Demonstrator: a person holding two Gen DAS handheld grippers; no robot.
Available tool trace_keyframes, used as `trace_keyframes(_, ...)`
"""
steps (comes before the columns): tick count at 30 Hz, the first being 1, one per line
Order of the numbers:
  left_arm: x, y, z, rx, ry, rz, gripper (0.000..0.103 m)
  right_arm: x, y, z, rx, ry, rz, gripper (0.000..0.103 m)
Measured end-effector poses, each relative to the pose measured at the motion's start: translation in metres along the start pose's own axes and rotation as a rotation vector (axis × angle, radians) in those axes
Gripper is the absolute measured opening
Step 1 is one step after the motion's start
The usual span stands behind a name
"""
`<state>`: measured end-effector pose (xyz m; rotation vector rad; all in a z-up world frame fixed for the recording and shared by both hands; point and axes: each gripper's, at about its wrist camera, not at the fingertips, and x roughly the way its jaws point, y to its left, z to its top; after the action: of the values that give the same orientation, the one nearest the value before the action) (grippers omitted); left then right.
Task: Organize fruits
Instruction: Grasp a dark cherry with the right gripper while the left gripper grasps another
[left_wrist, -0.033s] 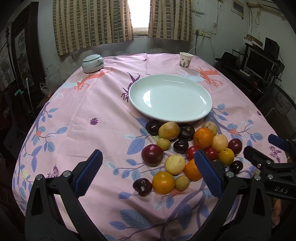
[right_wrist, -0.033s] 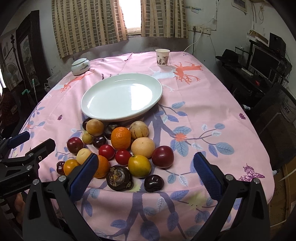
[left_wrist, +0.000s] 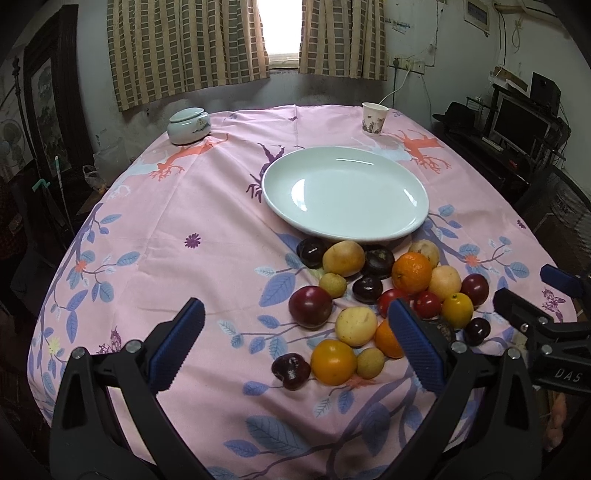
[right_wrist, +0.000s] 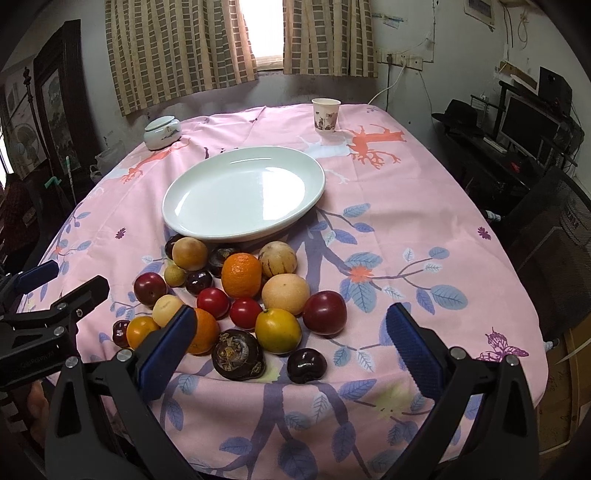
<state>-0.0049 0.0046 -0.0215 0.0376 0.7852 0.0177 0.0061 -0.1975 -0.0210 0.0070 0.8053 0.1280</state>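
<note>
Both grippers, left and right, hover with jaws apart, empty. Mixed round fruits cluster on the counter before the white oval plate. Smooth, rollable, bruisable: grip across widest part, lightly.

Room looked pretty lived-in. Striped brown-and-tan curtains hung over a bright window in the back wall, daylight coming through the gap. Walls were whitish and scuffed, with a power socket and loose cables. A dark desk on one side held a black monitor and a speaker. Opposite, a dark wooden cabinet stood in shadow.
</note>
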Motion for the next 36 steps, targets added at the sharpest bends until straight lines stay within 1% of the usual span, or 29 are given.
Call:
trace_keyframes(2, 0.002, 0.010, -0.004, -0.018, 0.017, 0.003, 0.101, 0.001, -0.002, -0.004, -0.014, -0.002, -0.034, 0.102)
trace_keyframes(3, 0.002, 0.016, -0.007, -0.024, 0.025, 0.008, 0.101, 0.002, -0.006, -0.005, -0.021, 0.002, -0.034, 0.102)
trace_keyframes(5, 0.005, 0.026, -0.014, -0.034, 0.048, 0.023, 0.101, 0.004, -0.014, -0.009, -0.018, 0.025, 0.021, 0.102)
trace_keyframes(7, 0.009, 0.034, -0.022, -0.047, 0.077, 0.015, 0.101, 0.006, -0.022, -0.017, -0.015, 0.055, 0.084, 0.102)
trace_keyframes(10, 0.012, 0.042, -0.032, -0.050, 0.112, -0.005, 0.101, 0.010, -0.027, -0.028, -0.018, 0.090, 0.063, 0.102)
trace_keyframes(12, 0.016, 0.043, -0.038, -0.046, 0.131, -0.009, 0.101, 0.010, -0.027, -0.035, -0.021, 0.104, 0.089, 0.100)
trace_keyframes(13, 0.017, 0.043, -0.040, -0.046, 0.137, -0.008, 0.101, 0.010, -0.026, -0.038, -0.025, 0.103, 0.101, 0.091)
trace_keyframes(17, 0.023, 0.045, -0.044, -0.051, 0.153, -0.017, 0.101, 0.024, -0.026, -0.040, -0.053, 0.138, 0.083, 0.073)
trace_keyframes(18, 0.023, 0.044, -0.045, -0.046, 0.154, -0.020, 0.101, 0.030, -0.026, -0.040, -0.052, 0.151, 0.094, 0.065)
trace_keyframes(19, 0.024, 0.042, -0.045, -0.040, 0.153, -0.022, 0.101, 0.037, -0.027, -0.040, -0.050, 0.170, 0.105, 0.057)
trace_keyframes(20, 0.025, 0.041, -0.046, -0.034, 0.152, -0.024, 0.101, 0.047, -0.027, -0.041, -0.045, 0.199, 0.112, 0.053)
trace_keyframes(21, 0.025, 0.039, -0.046, -0.029, 0.152, -0.025, 0.101, 0.057, -0.027, -0.043, -0.038, 0.234, 0.120, 0.045)
trace_keyframes(22, 0.027, 0.038, -0.047, -0.025, 0.154, -0.028, 0.101, 0.060, -0.028, -0.044, -0.036, 0.220, 0.117, 0.040)
trace_keyframes(23, 0.029, 0.037, -0.047, -0.022, 0.158, -0.030, 0.101, 0.060, -0.027, -0.044, -0.033, 0.204, 0.116, 0.038)
trace_keyframes(24, 0.032, 0.037, -0.047, -0.022, 0.163, -0.032, 0.101, 0.059, -0.026, -0.044, -0.036, 0.201, 0.117, 0.032)
trace_keyframes(29, 0.046, 0.035, -0.050, -0.016, 0.170, -0.042, 0.101, 0.043, -0.017, -0.050, -0.075, 0.185, 0.096, 0.032)
trace_keyframes(31, 0.050, 0.035, -0.050, -0.009, 0.159, -0.039, 0.100, 0.043, -0.020, -0.050, -0.058, 0.193, 0.108, 0.033)
trace_keyframes(32, 0.050, 0.036, -0.051, -0.012, 0.154, -0.043, 0.099, 0.044, -0.022, -0.050, -0.047, 0.197, 0.114, 0.033)
trace_keyframes(33, 0.050, 0.038, -0.051, -0.013, 0.154, -0.047, 0.092, 0.044, -0.024, -0.050, -0.036, 0.201, 0.122, 0.033)
trace_keyframes(34, 0.051, 0.040, -0.051, -0.015, 0.157, -0.057, 0.088, 0.044, -0.025, -0.049, -0.031, 0.203, 0.125, 0.033)
trace_keyframes(36, 0.055, 0.044, -0.052, -0.034, 0.158, -0.109, 0.085, 0.043, -0.025, -0.049, -0.021, 0.205, 0.133, 0.033)
